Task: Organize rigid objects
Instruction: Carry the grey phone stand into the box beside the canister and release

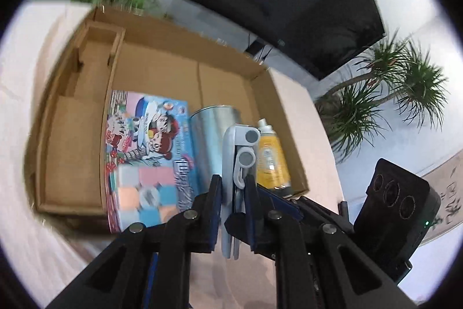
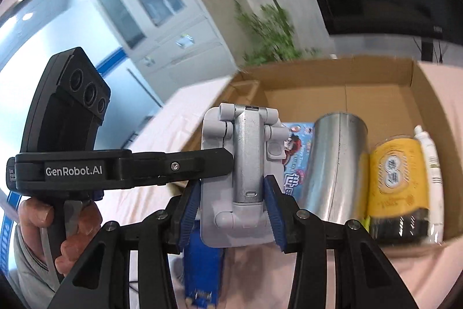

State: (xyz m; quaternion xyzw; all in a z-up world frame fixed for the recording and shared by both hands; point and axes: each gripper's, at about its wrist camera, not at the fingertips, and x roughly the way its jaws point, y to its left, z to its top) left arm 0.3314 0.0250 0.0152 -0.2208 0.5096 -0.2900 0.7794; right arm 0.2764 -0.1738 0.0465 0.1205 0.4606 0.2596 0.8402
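Tin [image 1: 212, 141] in box [image 1: 179, 54] — between carton [image 1: 147, 146], bottle [image 1: 272, 161].

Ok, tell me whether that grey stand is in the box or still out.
Out. The grey stand is clamped between both grippers, left gripper and right gripper, in front of the cardboard box.

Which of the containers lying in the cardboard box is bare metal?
The silver can, lying between the cartoon-printed box and the yellow-labelled container. Its wall is plain shiny metal, while the yellow one and the slim white tube beside it are not.
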